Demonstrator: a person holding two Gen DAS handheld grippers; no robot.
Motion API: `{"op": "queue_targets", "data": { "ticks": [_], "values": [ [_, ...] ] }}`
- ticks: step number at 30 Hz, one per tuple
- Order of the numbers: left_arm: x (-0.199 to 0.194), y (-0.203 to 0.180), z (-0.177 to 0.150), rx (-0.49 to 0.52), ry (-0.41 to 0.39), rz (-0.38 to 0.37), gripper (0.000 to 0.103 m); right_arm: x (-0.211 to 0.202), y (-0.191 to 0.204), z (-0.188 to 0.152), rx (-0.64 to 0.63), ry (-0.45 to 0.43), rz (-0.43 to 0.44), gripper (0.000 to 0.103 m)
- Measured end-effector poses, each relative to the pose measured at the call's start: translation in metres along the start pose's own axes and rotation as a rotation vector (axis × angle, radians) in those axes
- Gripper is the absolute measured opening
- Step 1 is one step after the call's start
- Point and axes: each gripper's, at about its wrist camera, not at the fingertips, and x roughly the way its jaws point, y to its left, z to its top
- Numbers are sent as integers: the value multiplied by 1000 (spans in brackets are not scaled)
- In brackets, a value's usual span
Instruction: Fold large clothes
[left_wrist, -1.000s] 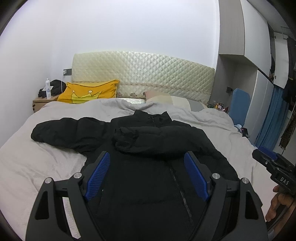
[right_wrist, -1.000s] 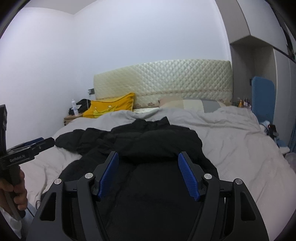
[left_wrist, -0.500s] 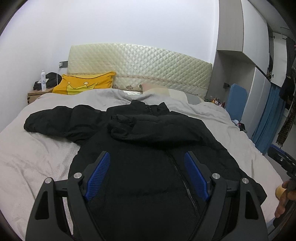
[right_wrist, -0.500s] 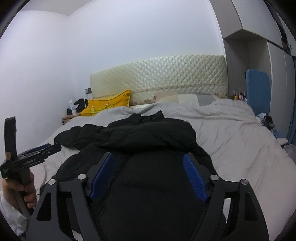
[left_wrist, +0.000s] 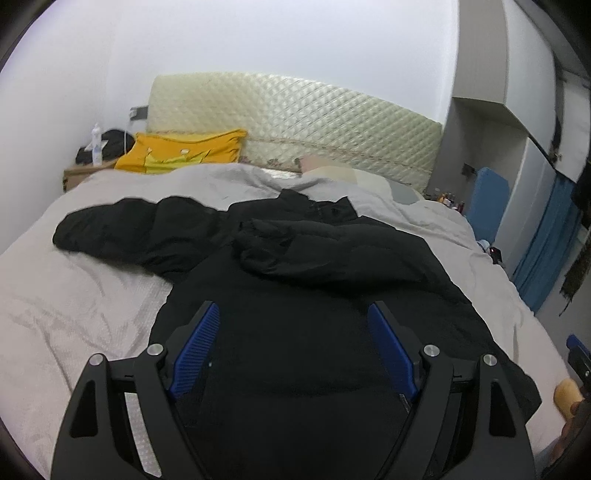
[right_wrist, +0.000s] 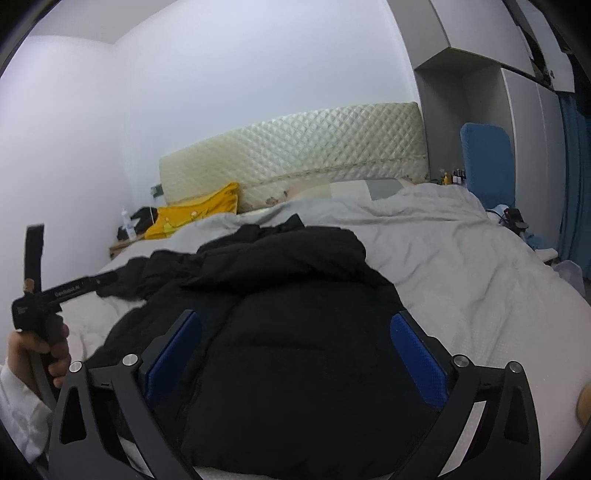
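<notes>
A large black puffer jacket (left_wrist: 306, 295) lies front up on the grey bed cover, collar toward the headboard. Its left sleeve (left_wrist: 136, 229) stretches out to the left; the other sleeve (left_wrist: 332, 254) is folded across the chest. My left gripper (left_wrist: 293, 321) is open and empty above the jacket's lower body. My right gripper (right_wrist: 295, 332) is open and empty above the jacket (right_wrist: 295, 332) near its right side. The left gripper (right_wrist: 55, 291) also shows at the left edge of the right wrist view, held in a hand.
The bed (left_wrist: 74, 314) has a quilted cream headboard (left_wrist: 295, 122), a yellow pillow (left_wrist: 184, 155) and a pale pillow (left_wrist: 343, 173). A nightstand with a bottle (left_wrist: 96, 147) stands at the back left. Wardrobes (left_wrist: 535, 166) and a blue chair (left_wrist: 487, 203) stand on the right.
Both grippers have drawn closer and lower over the jacket's lower body. The left gripper view has tilted and shifted. The jacket has not moved.
</notes>
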Motion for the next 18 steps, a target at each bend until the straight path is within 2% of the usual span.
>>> {"op": "queue_targets", "data": {
  "ticks": [7,9,13,16,18],
  "values": [
    [13,36,19,-101,68,10,85,0,0,-1,-36,-33,-4,103],
    [18,54,29,-161,107,-34,86,3,2,-1,-56,-34,-13,103],
    [19,92,56,-195,99,18,88,7,2,-3,-61,-42,-3,103],
    [21,120,74,-202,96,50,98,12,0,-6,-40,-39,6,103],
    [24,138,81,-209,118,30,100,16,1,-9,-30,-27,8,103]
  ]
}}
